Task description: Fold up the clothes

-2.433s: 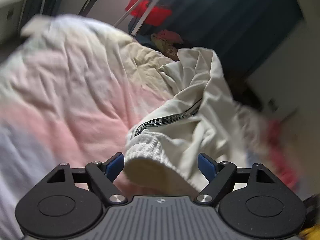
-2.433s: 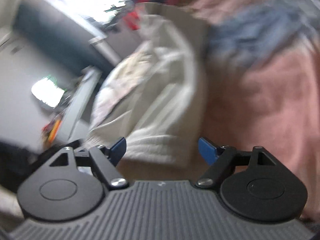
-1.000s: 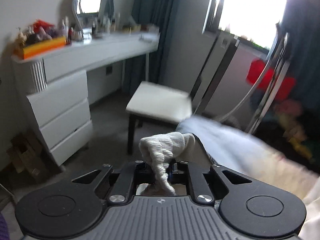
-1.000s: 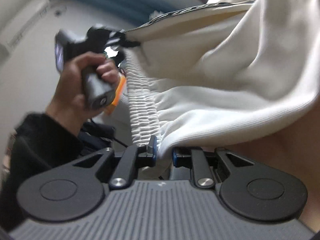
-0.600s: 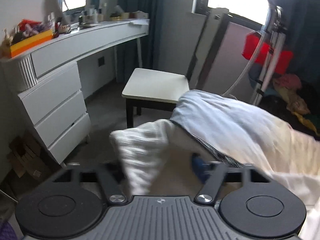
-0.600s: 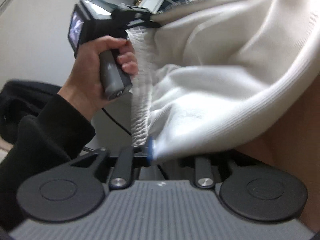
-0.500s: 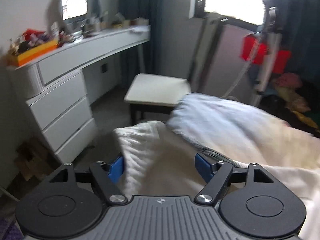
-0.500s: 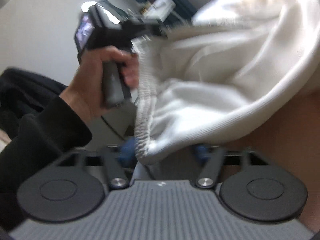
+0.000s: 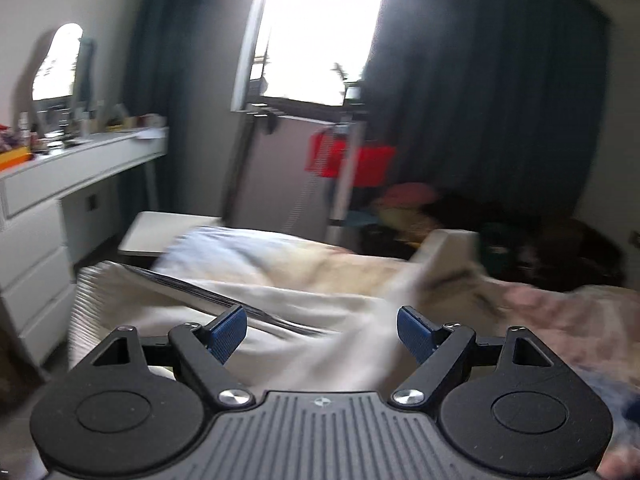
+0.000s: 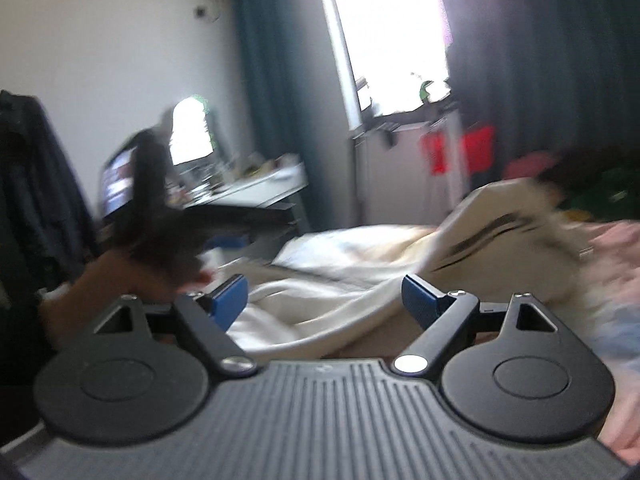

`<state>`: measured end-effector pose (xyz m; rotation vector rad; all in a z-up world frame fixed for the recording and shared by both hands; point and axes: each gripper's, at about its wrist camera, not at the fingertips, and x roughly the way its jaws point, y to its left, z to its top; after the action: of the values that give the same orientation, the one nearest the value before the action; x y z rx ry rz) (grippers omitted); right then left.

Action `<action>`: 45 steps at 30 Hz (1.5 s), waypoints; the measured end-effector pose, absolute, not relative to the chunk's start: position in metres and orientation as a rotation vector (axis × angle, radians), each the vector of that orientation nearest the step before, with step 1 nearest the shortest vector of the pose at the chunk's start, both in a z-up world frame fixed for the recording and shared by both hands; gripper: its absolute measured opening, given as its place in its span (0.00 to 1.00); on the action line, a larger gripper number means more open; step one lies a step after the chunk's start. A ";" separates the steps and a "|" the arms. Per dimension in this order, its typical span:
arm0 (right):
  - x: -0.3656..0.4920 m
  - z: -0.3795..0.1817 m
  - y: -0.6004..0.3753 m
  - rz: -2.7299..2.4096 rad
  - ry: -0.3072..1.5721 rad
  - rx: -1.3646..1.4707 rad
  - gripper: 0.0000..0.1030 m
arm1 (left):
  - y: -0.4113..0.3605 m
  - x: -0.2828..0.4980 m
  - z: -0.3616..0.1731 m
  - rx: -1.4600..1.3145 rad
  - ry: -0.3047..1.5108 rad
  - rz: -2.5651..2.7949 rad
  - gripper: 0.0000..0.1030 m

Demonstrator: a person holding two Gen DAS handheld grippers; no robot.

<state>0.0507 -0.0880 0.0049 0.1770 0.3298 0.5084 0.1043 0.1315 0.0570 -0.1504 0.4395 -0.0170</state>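
A bed [image 9: 568, 312] with a pink and pale cover is seen across the lower half of both views, and a cream garment [image 9: 280, 312] with a dark patterned stripe is spread over it, blurred by motion. In the left wrist view the ribbed waistband of the garment [image 9: 86, 304] is seen at the bed's near left edge, and the cloth runs between and beyond the blue pads without being pinched. The left hand-held gripper [image 9: 321, 330] is held with its fingers wide apart above the cloth. In the right wrist view the garment [image 10: 480, 240] is seen lying loosely over the bed [image 10: 616, 248], and the right hand-held gripper [image 10: 323, 298] is likewise spread wide, with nothing clamped between its pads. A white tabletop [image 9: 80, 160] with drawers and small items is seen at the left, and a white stool [image 9: 160, 232] stands beside the bed. A red item [image 9: 348, 160] is hung on a rack by the window.
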 end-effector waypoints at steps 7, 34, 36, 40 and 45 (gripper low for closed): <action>0.040 -0.010 -0.175 0.308 0.188 0.153 0.84 | 0.040 0.044 0.029 -0.127 0.342 -0.104 0.82; 0.031 -0.053 -0.235 0.195 0.272 0.162 0.83 | 0.020 0.066 -0.052 -0.071 0.456 -0.022 0.81; 0.030 -0.053 -0.237 0.180 0.280 0.171 0.83 | 0.019 0.067 -0.053 -0.061 0.462 -0.023 0.81; 0.029 -0.055 -0.241 0.166 0.290 0.187 0.83 | 0.015 0.075 -0.059 -0.029 0.485 -0.020 0.81; 0.027 -0.056 -0.241 0.146 0.285 0.159 0.83 | 0.008 0.104 -0.061 0.040 0.509 -0.029 0.81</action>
<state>0.0273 -0.2413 -0.0556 0.1590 0.2854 0.1459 0.1044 0.0083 -0.0610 0.0398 0.5089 -0.0292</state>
